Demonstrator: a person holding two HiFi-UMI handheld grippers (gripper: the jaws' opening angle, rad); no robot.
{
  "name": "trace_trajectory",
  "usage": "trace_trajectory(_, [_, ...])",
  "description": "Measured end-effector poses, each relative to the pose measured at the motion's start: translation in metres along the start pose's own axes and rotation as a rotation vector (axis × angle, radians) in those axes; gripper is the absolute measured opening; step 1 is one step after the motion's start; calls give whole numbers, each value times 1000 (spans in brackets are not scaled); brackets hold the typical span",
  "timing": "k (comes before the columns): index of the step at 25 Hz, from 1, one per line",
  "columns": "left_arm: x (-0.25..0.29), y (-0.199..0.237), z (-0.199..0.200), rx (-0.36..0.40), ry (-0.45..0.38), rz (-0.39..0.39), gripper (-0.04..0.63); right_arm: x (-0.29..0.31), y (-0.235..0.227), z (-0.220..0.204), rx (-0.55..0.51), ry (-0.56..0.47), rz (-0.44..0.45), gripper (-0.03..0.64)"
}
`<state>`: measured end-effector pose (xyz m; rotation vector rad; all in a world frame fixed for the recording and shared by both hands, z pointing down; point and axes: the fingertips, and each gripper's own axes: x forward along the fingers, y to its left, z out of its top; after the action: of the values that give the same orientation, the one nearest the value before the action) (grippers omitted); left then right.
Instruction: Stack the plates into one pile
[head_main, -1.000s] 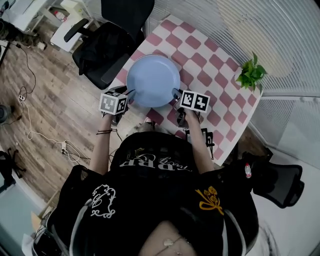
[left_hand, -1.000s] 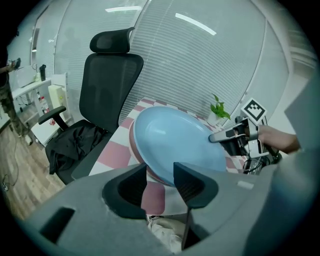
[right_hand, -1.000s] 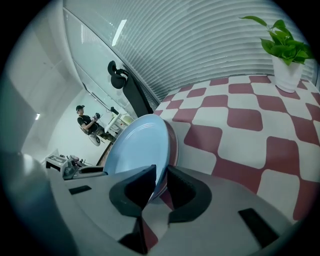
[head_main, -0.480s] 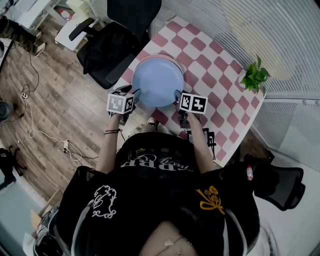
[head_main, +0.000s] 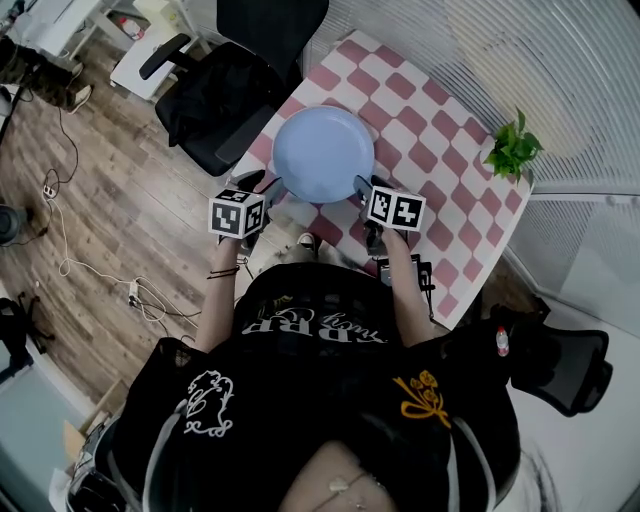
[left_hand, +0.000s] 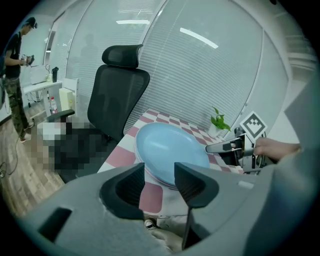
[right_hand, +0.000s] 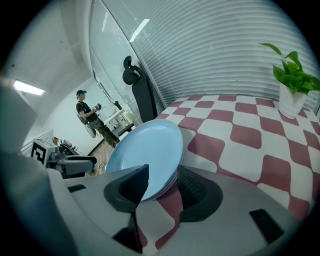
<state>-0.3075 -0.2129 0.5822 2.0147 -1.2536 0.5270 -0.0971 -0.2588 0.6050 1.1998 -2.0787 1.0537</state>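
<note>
A light blue plate (head_main: 323, 153) lies on top of a pile of plates on the red-and-white checked table (head_main: 430, 150); paler rims show under it (left_hand: 150, 175). My left gripper (head_main: 268, 186) stands at the pile's left edge. Its jaws are apart and the blue plate (left_hand: 170, 150) lies just beyond them. My right gripper (head_main: 358, 186) is at the pile's right edge. Its jaws are opening, with the rim of the blue plate (right_hand: 150, 150) between them and a gap on each side. In the left gripper view the right gripper (left_hand: 225, 146) shows across the plate.
A potted plant (head_main: 512, 152) stands at the table's far right corner. A black office chair (head_main: 225, 90) sits against the table's left side and another chair (head_main: 560, 360) lower right. A person (left_hand: 17, 85) stands far off. Cables lie on the wooden floor (head_main: 60, 270).
The blue plate came down from between both grippers onto a pink plate and now covers the pile. The right gripper's jaws have widened around the rim.
</note>
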Motion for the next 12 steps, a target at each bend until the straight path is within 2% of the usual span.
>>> trace_trajectory(4, [-12,-8,3,14,-35,-35,187,-13,4,9,11,-66,-22,144])
trace_trajectory(12, [-19,-42,9,99,-86,-159,187,-45,38,7,11,-176,18,143])
